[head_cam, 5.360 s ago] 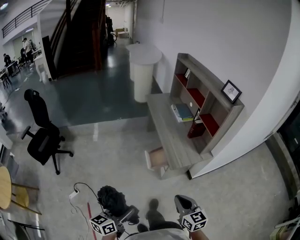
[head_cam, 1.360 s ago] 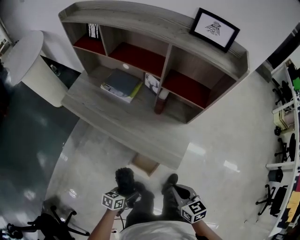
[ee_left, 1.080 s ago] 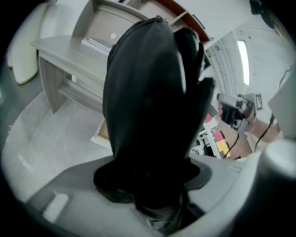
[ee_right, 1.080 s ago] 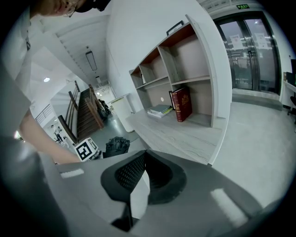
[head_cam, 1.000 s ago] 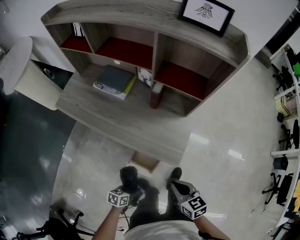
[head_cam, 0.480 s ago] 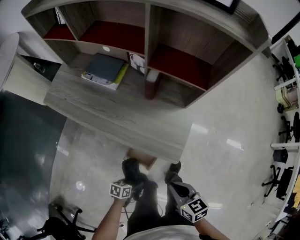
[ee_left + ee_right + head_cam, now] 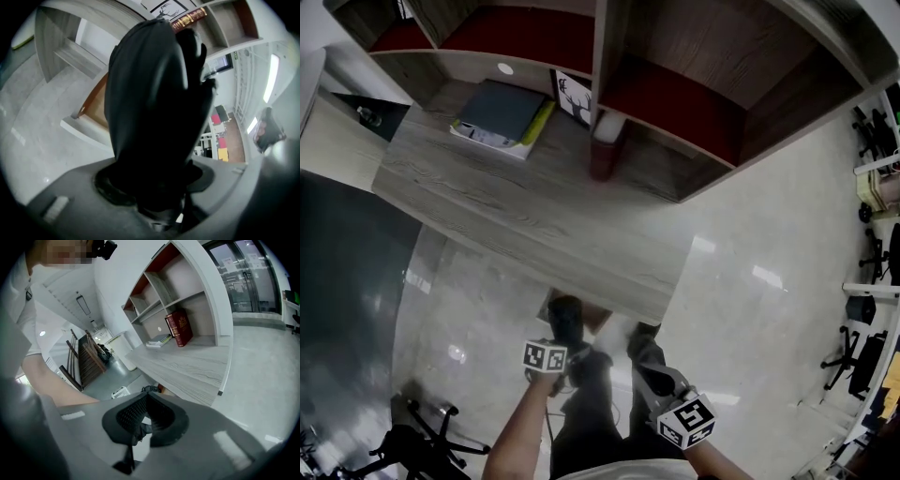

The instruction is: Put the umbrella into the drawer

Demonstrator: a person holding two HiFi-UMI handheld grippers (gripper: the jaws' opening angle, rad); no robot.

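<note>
Head view: the left gripper (image 7: 565, 347) sits at about 6 o'clock, its fingers clenched round the umbrella (image 7: 566, 319), a black, folded bundle of soft fabric. The umbrella's far end is at the open drawer (image 7: 598, 321), whose tan inside shows under the front edge of the grey wood-grain surface (image 7: 534, 220). The right gripper (image 7: 645, 349) is just beside the left one, toward 5 o'clock. Each gripper's cube carries black-and-white square markers and no words. On the surface, toward 11 o'clock, lies a stack of books (image 7: 499, 114). A framed print of a deer's head (image 7: 572, 97) and an upright red book (image 7: 605, 155) are near 12 o'clock.

Left gripper view: the umbrella fills the middle, matt black and creased, with a strap or fold down its right side. The drawer's wooden interior is at 9 o'clock. The red book's spine, at 1 o'clock, bears gold lettering too small to read.

Right gripper view: the ribbed fingers (image 7: 133, 416) meet at their tips with nothing between them. The red book's gold emblem, at 1 o'clock, is unreadable.
</note>
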